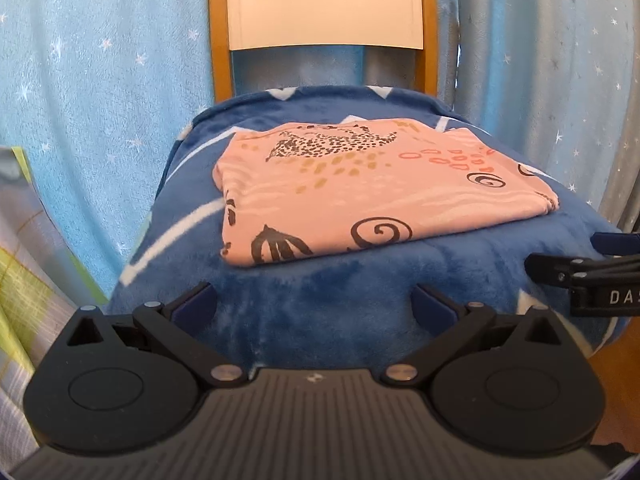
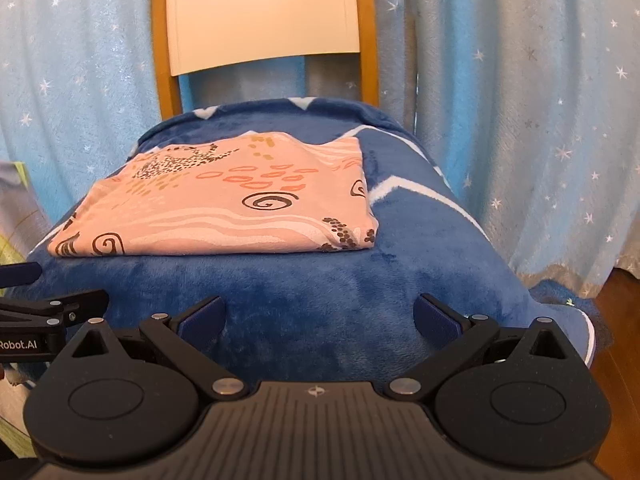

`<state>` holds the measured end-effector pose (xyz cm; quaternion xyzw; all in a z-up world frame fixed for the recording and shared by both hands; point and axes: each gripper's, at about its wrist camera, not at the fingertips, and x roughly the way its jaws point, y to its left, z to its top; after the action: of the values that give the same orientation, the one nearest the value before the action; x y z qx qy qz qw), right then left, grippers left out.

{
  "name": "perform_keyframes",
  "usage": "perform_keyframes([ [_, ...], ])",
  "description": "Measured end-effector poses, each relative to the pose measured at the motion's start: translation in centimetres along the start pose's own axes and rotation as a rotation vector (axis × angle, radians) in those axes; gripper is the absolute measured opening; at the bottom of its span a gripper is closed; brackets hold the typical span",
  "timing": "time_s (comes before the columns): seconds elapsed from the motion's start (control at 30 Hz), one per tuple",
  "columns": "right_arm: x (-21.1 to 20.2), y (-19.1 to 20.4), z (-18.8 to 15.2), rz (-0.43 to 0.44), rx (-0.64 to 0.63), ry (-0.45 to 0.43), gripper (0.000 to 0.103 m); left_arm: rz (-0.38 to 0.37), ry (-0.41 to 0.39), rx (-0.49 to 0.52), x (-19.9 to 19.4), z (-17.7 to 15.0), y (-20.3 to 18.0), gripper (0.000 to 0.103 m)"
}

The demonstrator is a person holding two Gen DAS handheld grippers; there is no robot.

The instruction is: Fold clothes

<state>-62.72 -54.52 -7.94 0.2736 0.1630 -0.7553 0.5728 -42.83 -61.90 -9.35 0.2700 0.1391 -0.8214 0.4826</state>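
Black left claw (image 1: 314, 304), blue pads, silver screws, ribbed grey body

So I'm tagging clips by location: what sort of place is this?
Probably a home room: a wooden chair draped with a blue fleece blanket, star-print curtains behind, and wood flooring.

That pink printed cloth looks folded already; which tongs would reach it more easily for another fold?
Probably neither. The left tongs and right tongs are both open, empty and back from the pink cloth's near edge; each faces its own near corner.

bright, soft light, perhaps backlit; fisheye-bent, dark corners.
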Motion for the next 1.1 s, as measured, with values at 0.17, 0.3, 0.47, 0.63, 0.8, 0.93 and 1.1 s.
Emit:
perform_keyframes([
  [0.17,0.4,0.7,0.2,-0.037,-0.001,0.015,0.103,-0.005,0.010,-0.007,0.1,0.1,0.1,0.103],
  [0.3,0.5,1.2,0.1,-0.061,-0.006,0.017,0.103,0.008,0.013,-0.013,0.0,0.0,-0.1,0.103],
  [0.47,0.8,1.6,0.3,-0.092,-0.005,0.036,0.103,0.008,0.021,-0.026,-0.1,0.0,-0.1,0.103],
  [0.63,0.8,1.8,0.2,-0.110,0.006,0.030,0.103,0.026,0.005,-0.024,-0.3,-0.2,-0.5,0.103],
  [0.8,0.7,1.8,0.1,-0.112,0.009,0.023,0.103,0.012,-0.005,-0.051,-0.3,-0.3,-0.1,0.103],
  [0.93,0.7,1.7,0.1,-0.107,0.009,0.022,0.103,0.030,-0.005,-0.039,-0.3,-0.3,-0.5,0.103],
  [1.1,0.7,1.7,0.1,-0.105,0.008,0.022,0.103,0.040,-0.008,-0.036,-0.3,-0.3,-0.7,0.103],
])
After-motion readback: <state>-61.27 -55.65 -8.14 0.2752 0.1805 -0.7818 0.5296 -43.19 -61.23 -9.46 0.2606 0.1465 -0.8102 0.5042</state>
